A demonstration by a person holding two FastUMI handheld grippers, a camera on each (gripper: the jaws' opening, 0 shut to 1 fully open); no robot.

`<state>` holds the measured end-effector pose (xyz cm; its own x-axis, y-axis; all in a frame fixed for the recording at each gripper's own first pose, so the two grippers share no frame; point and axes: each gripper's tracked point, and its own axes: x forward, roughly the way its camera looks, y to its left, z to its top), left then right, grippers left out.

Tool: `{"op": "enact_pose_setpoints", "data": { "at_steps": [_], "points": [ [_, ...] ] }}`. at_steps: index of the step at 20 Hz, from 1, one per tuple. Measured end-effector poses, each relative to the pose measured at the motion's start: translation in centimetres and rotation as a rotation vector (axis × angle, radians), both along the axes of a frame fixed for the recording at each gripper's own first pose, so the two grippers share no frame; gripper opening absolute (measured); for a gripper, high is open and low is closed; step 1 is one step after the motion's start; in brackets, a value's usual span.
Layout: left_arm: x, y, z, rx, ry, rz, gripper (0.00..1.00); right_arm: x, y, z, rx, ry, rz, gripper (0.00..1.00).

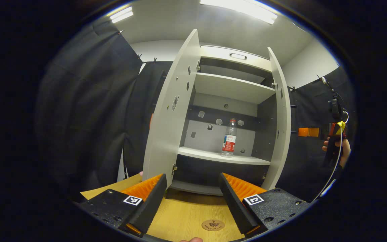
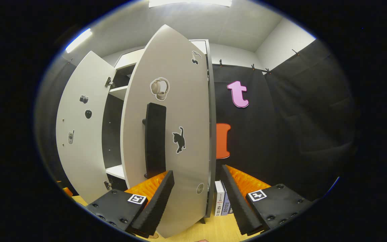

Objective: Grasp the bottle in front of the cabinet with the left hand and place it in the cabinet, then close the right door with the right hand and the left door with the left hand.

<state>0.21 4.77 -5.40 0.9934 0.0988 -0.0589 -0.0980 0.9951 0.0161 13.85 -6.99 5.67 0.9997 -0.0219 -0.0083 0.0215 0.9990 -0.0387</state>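
A clear plastic bottle [image 1: 229, 137] with a red label and red cap stands upright on the middle shelf [image 1: 213, 156] of the white cabinet [image 1: 233, 62]. Both of its doors hang open. My left gripper [image 1: 192, 186] is open over the wooden table in front of the cabinet, well short of the bottle, with nothing between its fingers. In the right gripper view the right door [image 2: 180, 111] stands very close, outer face toward me, with a black handle [image 2: 155, 139]. My right gripper [image 2: 197, 174] is open, and the door's lower edge lies between its fingers. The right gripper [image 1: 335, 134], held by a hand, is also at the far right.
The left door [image 1: 166, 121] swings out toward me and the right door [image 1: 282, 124] stands edge-on. A round wooden disc [image 1: 213, 225] lies on the table [image 1: 186, 208]. Some books [image 2: 222, 201] stand beside the cabinet's base. Black cloth walls surround the booth.
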Motion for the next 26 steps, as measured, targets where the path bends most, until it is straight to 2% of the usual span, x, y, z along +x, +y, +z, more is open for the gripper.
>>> {"op": "enact_pose_setpoints", "data": {
  "at_steps": [6,9,14,16,21,26],
  "points": [
    [-0.5,1.7,1.0,0.022,-0.023,0.059,0.94,1.0,3.3,-0.9,0.006,0.031,0.070,0.95],
    [-0.5,3.0,1.2,0.000,-0.021,0.093,0.94,0.9,4.2,-1.0,-0.008,0.029,0.090,0.95],
    [-0.6,7.6,4.1,-0.030,-0.063,0.196,0.94,-0.7,4.5,-1.2,-0.029,0.021,0.111,0.95],
    [-0.7,10.4,6.2,-0.001,-0.097,0.258,0.95,-1.5,3.6,-1.7,-0.045,0.024,0.093,0.95],
    [-0.1,15.9,10.3,0.096,-0.115,0.358,0.94,-4.0,3.3,-3.8,0.016,0.051,0.113,0.96],
    [2.9,19.0,14.7,0.154,-0.149,0.401,0.94,-6.0,2.8,-5.7,0.028,0.059,0.105,0.95]
  ]
}}
